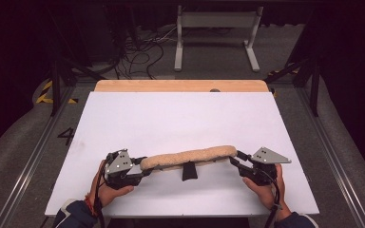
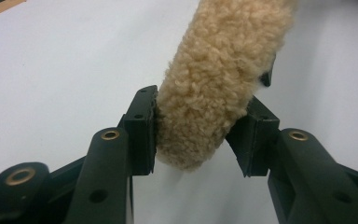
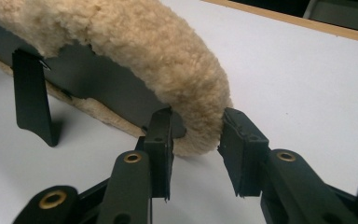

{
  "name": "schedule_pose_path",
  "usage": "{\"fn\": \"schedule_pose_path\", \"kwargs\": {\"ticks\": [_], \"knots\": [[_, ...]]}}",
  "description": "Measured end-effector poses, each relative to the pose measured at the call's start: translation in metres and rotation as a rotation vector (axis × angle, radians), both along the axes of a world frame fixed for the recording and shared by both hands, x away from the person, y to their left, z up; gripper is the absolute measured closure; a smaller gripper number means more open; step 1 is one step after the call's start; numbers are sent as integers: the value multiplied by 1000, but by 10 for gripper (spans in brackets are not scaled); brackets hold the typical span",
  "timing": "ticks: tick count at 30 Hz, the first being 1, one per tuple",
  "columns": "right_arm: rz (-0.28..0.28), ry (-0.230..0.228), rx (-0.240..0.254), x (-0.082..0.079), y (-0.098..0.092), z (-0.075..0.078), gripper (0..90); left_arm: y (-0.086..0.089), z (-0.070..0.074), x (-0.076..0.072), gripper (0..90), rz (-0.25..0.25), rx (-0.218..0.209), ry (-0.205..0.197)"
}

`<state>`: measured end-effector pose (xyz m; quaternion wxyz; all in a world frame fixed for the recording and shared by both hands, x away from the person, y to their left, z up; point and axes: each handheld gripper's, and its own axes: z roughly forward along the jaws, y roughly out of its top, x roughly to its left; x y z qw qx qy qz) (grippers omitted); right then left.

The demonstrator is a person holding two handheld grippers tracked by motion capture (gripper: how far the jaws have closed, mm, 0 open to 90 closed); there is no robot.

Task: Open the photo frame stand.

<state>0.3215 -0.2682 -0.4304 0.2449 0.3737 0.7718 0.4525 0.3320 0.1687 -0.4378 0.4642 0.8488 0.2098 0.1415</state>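
A long tan fleece pad (image 1: 190,156) with a black backing stretches left to right near the front of the white table (image 1: 180,118). It is held slightly arched. A short black strap (image 1: 189,171) hangs from its middle down to the table. My left gripper (image 1: 145,167) is shut on the pad's left end. In the left gripper view both pads press into the fleece (image 2: 223,60) at the gripper (image 2: 198,135). My right gripper (image 1: 234,159) is shut on the right end. In the right gripper view its jaws (image 3: 196,140) clamp the fleece tip (image 3: 144,42), and the strap (image 3: 30,93) hangs at the left.
The table's wooden far edge (image 1: 180,85) shows beyond the white sheet. Behind the table, a white metal stand (image 1: 216,33) and loose cables (image 1: 138,52) lie on the floor. Metal rails run along both sides of the table.
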Motion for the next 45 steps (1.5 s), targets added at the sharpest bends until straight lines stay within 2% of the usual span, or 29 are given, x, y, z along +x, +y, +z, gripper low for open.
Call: {"fn": "schedule_pose_path", "kwargs": {"ticks": [12,31,45], "knots": [[-24,-11,-1,2,2,0,668,0,0,-3,573,-3,2,-1],[-50,-16,8,11,5,-2,666,0,0,-5,591,-25,-9,21],[-72,-19,11,25,10,-2,663,-4,1,-11,599,-43,13,8]]}}
